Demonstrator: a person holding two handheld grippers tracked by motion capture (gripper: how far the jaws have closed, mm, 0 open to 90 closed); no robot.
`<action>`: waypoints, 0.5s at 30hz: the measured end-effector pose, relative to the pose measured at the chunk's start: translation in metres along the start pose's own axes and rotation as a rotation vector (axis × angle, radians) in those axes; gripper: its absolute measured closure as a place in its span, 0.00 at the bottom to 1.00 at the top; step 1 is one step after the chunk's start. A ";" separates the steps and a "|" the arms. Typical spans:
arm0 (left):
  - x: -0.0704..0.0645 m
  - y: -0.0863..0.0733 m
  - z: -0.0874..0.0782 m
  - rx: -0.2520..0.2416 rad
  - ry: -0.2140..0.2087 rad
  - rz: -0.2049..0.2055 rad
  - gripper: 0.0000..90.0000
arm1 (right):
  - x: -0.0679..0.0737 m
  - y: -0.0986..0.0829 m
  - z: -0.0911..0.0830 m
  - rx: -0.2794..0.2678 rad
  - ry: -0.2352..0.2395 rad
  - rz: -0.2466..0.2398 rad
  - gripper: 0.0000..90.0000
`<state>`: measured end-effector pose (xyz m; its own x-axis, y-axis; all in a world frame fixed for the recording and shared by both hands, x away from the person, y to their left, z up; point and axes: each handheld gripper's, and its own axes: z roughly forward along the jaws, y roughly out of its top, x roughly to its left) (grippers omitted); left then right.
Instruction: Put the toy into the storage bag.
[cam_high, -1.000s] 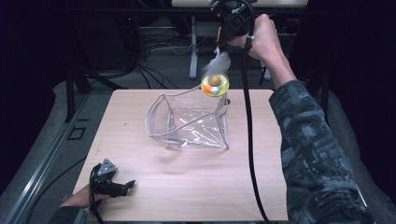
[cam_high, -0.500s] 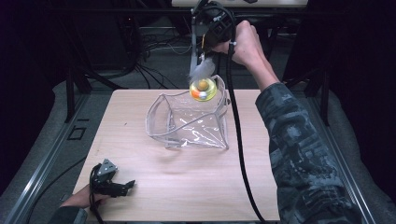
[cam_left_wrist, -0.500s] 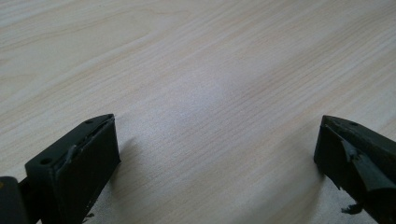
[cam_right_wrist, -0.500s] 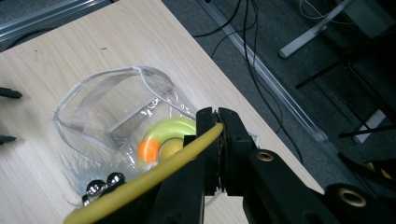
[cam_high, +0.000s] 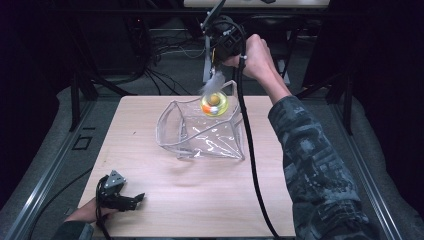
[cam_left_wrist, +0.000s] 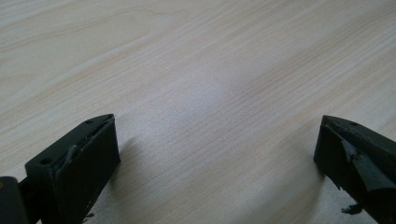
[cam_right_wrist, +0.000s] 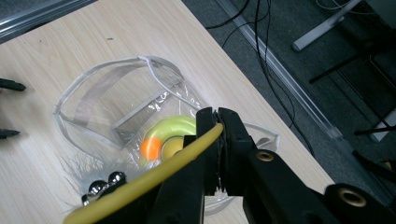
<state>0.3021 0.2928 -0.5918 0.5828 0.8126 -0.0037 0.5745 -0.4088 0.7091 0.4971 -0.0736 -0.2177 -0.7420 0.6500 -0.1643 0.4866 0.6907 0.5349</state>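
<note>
Pale wooden surface (cam_high: 200, 200): right claw (cam_high: 212, 82) clamped on yellow ring toy (cam_high: 215, 104) with feathers, dangling over clear plastic pouch (cam_high: 200, 132), apparently not yet dropped in; left claw (cam_high: 135, 199) gapes empty near front-left corner.

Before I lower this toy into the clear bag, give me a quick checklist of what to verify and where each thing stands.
1. Grip on the toy: right gripper jaws closed on the yellow stick of the toy. Ok.
2. Toy over the opening: it hangs above the far end of the clear bag. Ok.
3. Bag mouth open: rim stands spread wide. Ok.
4. Bag held steady: left gripper rests apart from it at the near table edge, jaws open. Not ok.
5. Feathers clear of the rim: blurred. Cannot tell.
</note>
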 end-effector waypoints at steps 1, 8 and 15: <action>0.000 0.000 0.000 0.000 0.001 0.002 0.00 | 0.000 -0.001 0.003 0.002 0.004 0.003 0.98; 0.000 0.000 0.000 0.000 0.000 0.002 0.00 | -0.001 -0.004 0.011 0.021 0.008 0.005 0.98; 0.000 0.000 0.000 0.000 -0.001 0.003 0.00 | -0.003 -0.013 0.023 0.040 0.016 0.021 0.98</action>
<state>0.3022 0.2928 -0.5918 0.5851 0.8110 -0.0021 0.5727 -0.4113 0.7091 0.5038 -0.0774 -0.2434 -0.7387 0.6593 -0.1400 0.5198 0.6895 0.5044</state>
